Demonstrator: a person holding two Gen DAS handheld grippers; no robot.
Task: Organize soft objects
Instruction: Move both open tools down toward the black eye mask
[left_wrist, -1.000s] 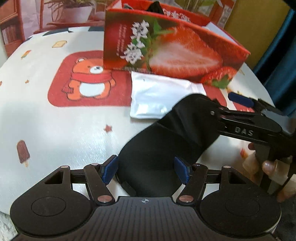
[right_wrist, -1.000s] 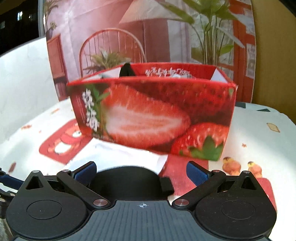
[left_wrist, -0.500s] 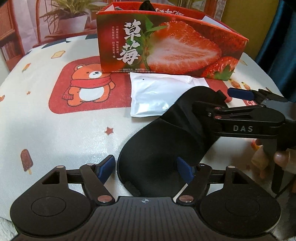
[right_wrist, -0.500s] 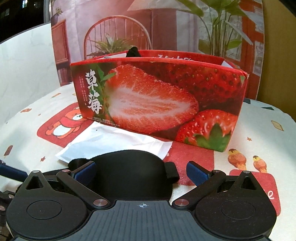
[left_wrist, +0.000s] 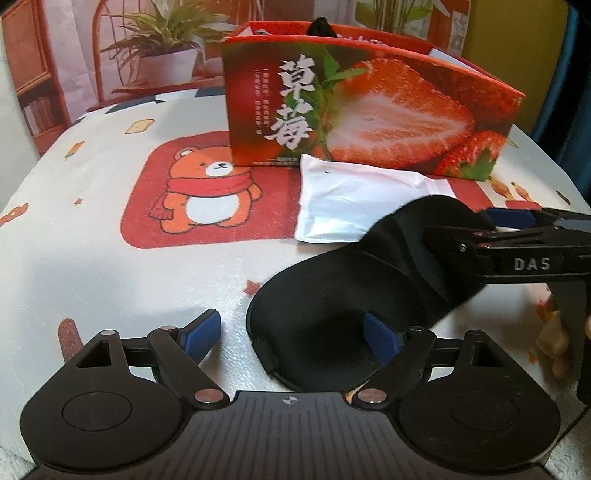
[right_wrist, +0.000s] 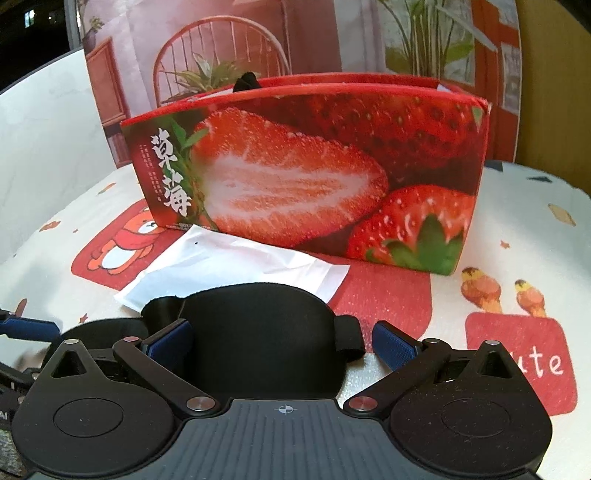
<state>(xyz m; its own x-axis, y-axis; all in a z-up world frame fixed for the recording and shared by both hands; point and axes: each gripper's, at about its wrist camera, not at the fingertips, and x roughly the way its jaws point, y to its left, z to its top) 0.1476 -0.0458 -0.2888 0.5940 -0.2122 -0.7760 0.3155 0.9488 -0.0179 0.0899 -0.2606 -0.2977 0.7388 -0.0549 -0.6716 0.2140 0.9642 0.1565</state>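
A black sleep mask (left_wrist: 332, 295) lies on the cartoon tablecloth. My left gripper (left_wrist: 291, 332) is open, its right pad over the mask's near end and its left pad on bare cloth. My right gripper (right_wrist: 280, 343) is open, its jaws on either side of the mask's other end (right_wrist: 258, 325), and it shows at the right of the left wrist view (left_wrist: 517, 236). A white soft packet (left_wrist: 351, 199) lies partly under the mask, in front of the red strawberry box (left_wrist: 369, 122). The packet (right_wrist: 229, 266) and the box (right_wrist: 306, 170) also show in the right wrist view. Something black (left_wrist: 321, 27) pokes out of the box.
The round table carries a white cloth with a bear print (left_wrist: 207, 192). A printed backdrop with a chair and potted plants (right_wrist: 221, 55) stands behind the box. The table edge curves away at left and right.
Both grippers have lowered and levelled toward the table; the box now looks upright and frontal. My left gripper has shifted left, so the mask is no longer centred between its pads. The mask stays put.
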